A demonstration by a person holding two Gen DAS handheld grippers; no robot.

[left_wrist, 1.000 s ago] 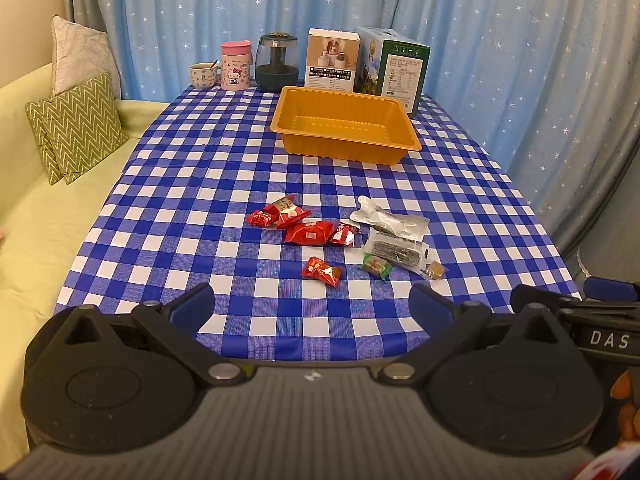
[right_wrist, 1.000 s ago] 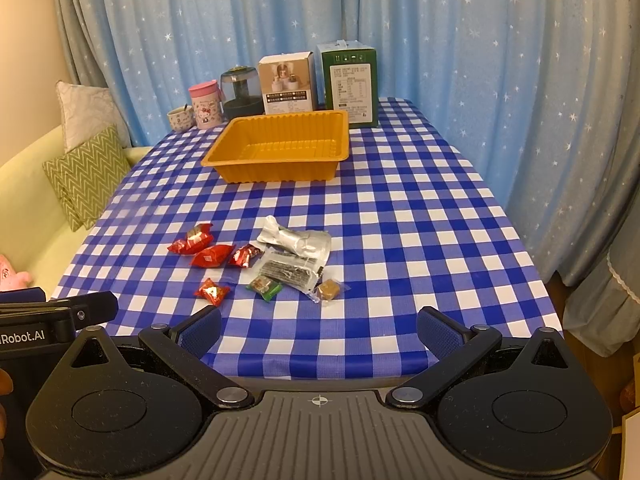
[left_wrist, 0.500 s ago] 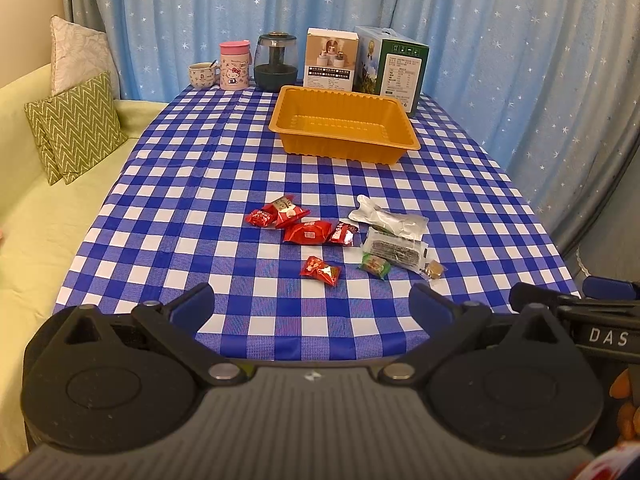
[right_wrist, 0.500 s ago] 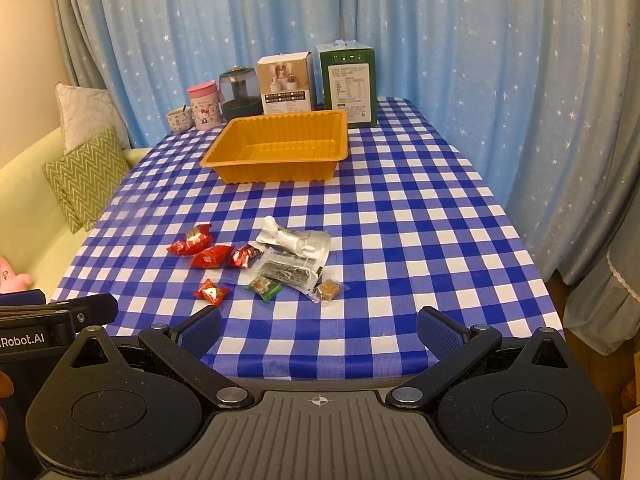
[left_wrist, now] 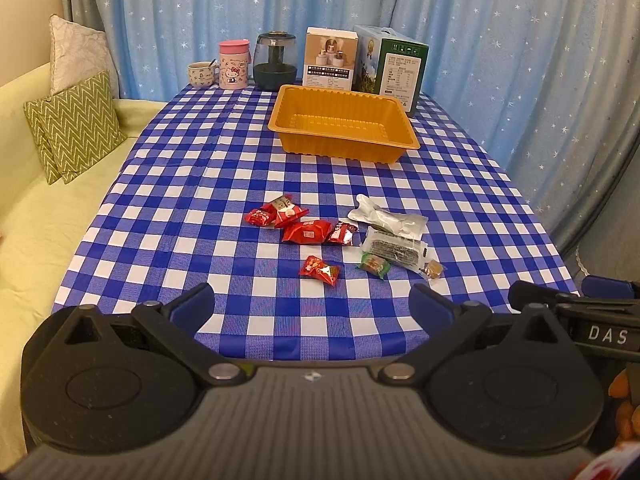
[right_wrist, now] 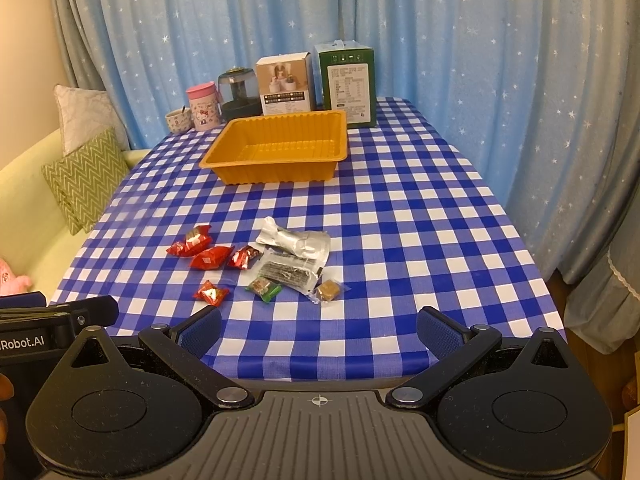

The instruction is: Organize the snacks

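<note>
Nearest, the left claw (left_wrist: 312, 308) and right claw (right_wrist: 319, 330) both hang spread and empty over the near edge of the tabletop (right_wrist: 420, 216), which wears a blue-and-white checked cloth. Just beyond lie the snacks (right_wrist: 260, 264), scattered loosely. Farther back sits the orange tray (right_wrist: 276, 148), empty, with boxes (right_wrist: 316, 80) and cups behind it. Star-dotted blue curtains (right_wrist: 480, 60) close the room; a pale-green sofa (left_wrist: 36, 216) runs along the left.

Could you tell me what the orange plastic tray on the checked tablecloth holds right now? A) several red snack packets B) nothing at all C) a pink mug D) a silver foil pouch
B: the orange plastic tray shows only its bare ribbed floor, while the red snack packets and silver foil pouch lie on the blue-and-white checked tablecloth nearer the grippers.
</note>
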